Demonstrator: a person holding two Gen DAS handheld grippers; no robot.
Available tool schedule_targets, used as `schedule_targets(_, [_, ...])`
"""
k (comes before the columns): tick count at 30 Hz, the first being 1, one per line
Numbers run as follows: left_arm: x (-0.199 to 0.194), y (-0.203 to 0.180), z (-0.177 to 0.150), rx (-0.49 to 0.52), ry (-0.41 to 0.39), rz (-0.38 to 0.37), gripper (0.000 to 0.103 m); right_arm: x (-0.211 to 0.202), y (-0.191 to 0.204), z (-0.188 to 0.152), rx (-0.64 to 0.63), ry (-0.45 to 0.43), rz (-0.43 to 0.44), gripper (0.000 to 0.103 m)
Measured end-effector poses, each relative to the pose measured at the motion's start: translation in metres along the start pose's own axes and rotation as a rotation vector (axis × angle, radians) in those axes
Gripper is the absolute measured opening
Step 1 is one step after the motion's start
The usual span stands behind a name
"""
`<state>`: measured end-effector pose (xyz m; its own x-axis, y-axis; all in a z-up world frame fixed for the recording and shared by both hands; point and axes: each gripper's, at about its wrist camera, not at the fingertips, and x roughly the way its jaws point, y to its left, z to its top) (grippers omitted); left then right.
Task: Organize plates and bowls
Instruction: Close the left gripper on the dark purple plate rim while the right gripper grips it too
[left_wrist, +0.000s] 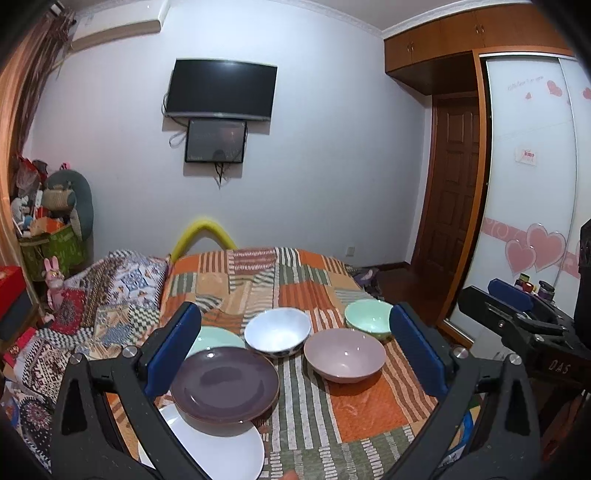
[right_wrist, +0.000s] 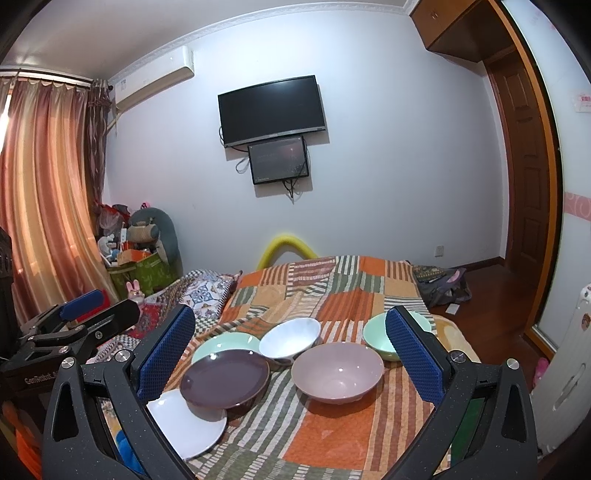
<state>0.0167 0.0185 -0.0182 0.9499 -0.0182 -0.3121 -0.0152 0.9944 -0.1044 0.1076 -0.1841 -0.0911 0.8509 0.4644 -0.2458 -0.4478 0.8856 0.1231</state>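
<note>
Hovering above the near end of the bed, the left tongs (left_wrist: 295, 347) are spread wide with nothing between their blue pads, and the right tongs (right_wrist: 291, 354) beside them are spread just as wide and equally empty. Each pair shows at the edge of the other's view.

On the patchwork bedspread (left_wrist: 369, 410) lie 3 plates and 3 bowls. The purple plate (left_wrist: 225, 384) sits highest, its rim overlapping the white plate (left_wrist: 218, 454) nearer the cameras and the pale green plate (left_wrist: 218, 338) behind it. Just right of the green plate stands the white bowl (left_wrist: 277, 332), with the pink bowl (left_wrist: 345, 354) close by on its right, whether they touch is unclear. The green bowl (left_wrist: 369, 318) stands farther back and right, partly hidden by a pad.

On the far wall hang a dark television (left_wrist: 221, 90) and a smaller screen (left_wrist: 216, 140) below it.
</note>
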Motion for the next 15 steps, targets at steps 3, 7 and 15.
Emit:
schedule_targets(3, [0.012,0.009,-0.005,-0.024,0.026,0.012,0.103,0.011,-0.002,-0.005,0.009,0.035,0.006,0.103])
schedule_targets(7, [0.032,0.026,-0.014,-0.059,0.081,0.012,0.103,0.029,-0.005,-0.015,0.017,0.094,0.009,0.103])
schedule_targets(15, [0.076,0.064,-0.043,-0.086,0.212,0.061,0.088,0.072,-0.005,-0.036,0.022,0.226,0.027,0.103])
